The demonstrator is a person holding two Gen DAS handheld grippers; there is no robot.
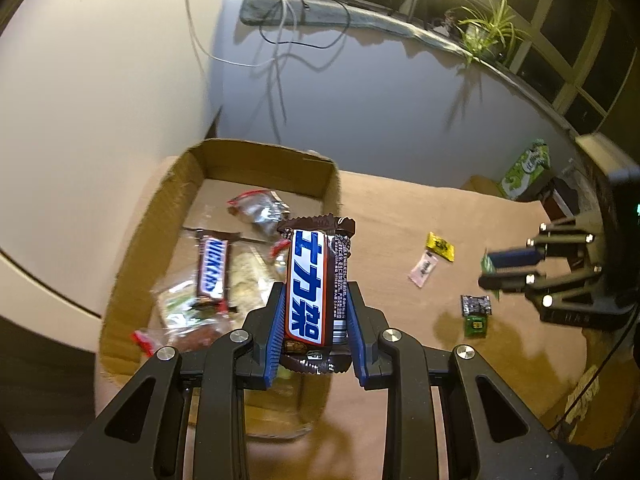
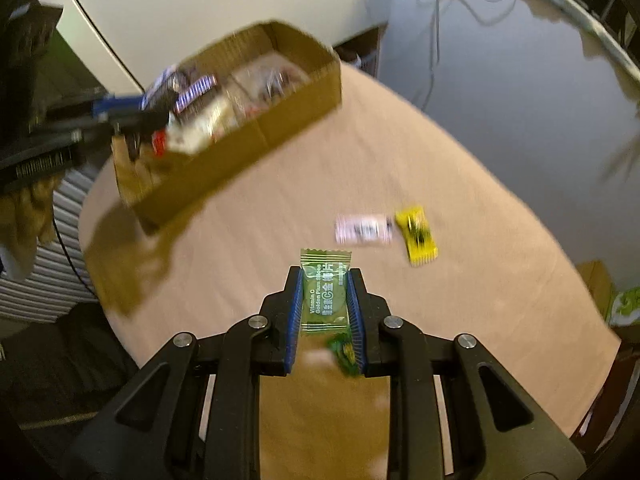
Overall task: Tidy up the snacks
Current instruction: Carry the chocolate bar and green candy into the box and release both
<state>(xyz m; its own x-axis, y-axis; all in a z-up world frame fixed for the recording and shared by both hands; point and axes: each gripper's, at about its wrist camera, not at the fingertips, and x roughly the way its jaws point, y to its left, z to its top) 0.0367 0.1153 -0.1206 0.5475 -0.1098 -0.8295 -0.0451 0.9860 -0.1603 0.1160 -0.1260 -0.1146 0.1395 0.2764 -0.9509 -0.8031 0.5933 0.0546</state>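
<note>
My left gripper is shut on a Snickers bar and holds it upright above the near right part of the cardboard box. The box holds another Snickers bar and several clear snack bags. My right gripper is shut on a green plum-slice candy packet above the table. It also shows in the left wrist view at the right. The box shows blurred in the right wrist view, with the left gripper over it.
On the brown table lie a yellow packet, a pink-white packet and a dark-and-green packet. The yellow and pink-white packets lie ahead of my right gripper. A green carton stands at the far right.
</note>
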